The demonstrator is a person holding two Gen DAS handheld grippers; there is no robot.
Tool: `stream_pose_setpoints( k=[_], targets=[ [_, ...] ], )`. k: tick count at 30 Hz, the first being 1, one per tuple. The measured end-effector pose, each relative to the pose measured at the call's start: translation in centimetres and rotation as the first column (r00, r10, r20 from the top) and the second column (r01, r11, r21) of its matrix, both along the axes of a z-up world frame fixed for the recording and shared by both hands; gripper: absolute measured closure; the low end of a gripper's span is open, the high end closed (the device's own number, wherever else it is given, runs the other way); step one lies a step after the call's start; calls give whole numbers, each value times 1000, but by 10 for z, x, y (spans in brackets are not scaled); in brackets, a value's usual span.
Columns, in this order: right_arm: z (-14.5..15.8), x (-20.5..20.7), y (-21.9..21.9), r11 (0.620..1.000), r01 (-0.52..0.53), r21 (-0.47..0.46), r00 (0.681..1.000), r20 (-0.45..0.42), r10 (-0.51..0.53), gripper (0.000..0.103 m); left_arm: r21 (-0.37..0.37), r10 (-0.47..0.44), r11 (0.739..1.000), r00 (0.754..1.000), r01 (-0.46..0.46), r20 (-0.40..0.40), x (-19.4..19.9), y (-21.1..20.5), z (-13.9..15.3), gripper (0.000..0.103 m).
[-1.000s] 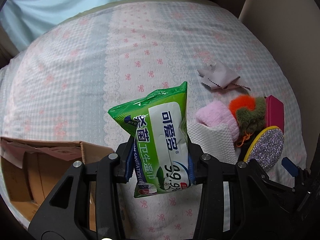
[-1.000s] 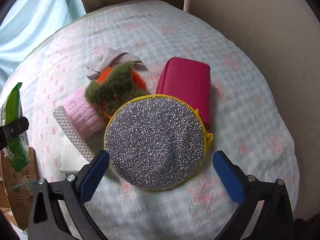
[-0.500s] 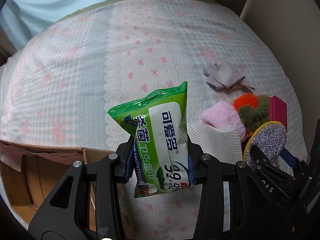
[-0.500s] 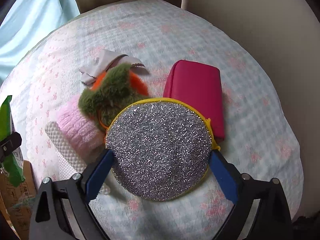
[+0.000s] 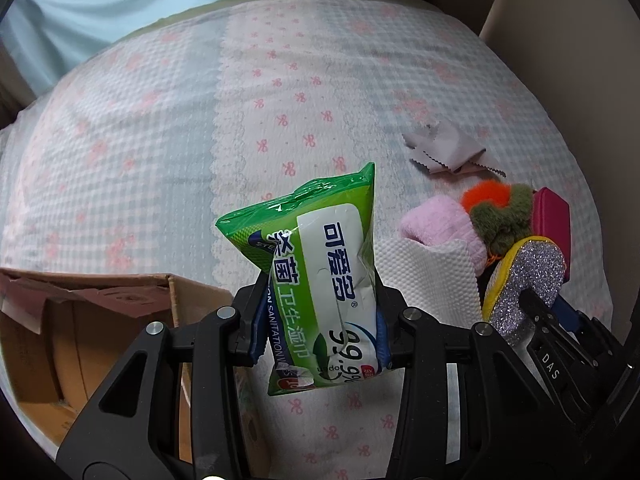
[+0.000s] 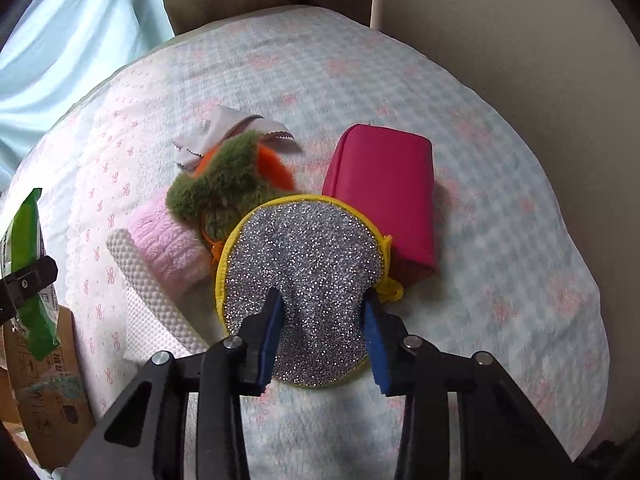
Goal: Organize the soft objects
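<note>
At far left of the left wrist view, an open cardboard box (image 5: 80,320), brown, beside the bed edge. Just right of it, the left gripper (image 5: 320,340), clamped on a green wet wipes pack (image 5: 324,276) and holding it upright above the bedspread (image 5: 200,128), which is checked pale blue and white with pink bows. On the pack, large blue Chinese characters on a white label, the word "SANITATION" along the side, and "99.9%" near the bottom; other small print not readable. Further right, a white textured cloth (image 5: 432,280), with a pink fuzzy sock (image 5: 440,228) lying on it. Behind these, a grey lens cloth (image 5: 448,152) with zigzag edges. Next, a green and orange plush toy (image 5: 504,212), touching the sock. At right, the right gripper (image 6: 324,320), closed narrow on the near edge of a round silver glitter pouch (image 6: 304,248) with yellow trim, pinching it between blue pads (image 6: 274,328). On the gripper body, seen from the left wrist view, the letters "DAS". Beyond the pouch and touching it, a pink rectangular pouch (image 6: 384,184). At far right, a beige cushion (image 6: 520,80).
</note>
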State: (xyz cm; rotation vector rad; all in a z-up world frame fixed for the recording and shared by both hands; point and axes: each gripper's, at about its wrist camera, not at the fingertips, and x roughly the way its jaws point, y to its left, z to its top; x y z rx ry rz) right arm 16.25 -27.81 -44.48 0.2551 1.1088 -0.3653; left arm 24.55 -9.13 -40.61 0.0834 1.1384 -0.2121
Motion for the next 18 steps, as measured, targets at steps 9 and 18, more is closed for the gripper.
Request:
stream_pose_setpoints(
  k=[9,18],
  targets=[
    [11,-14,0,998,-35,46,998,58,32,95,0,3,1000,1000,-3,27,-14,0,11,66],
    [29,-27,-2,997,-55,60,992,114,48,102,-10,22,1000,997,-21,72,-34,5,33,66]
  ],
)
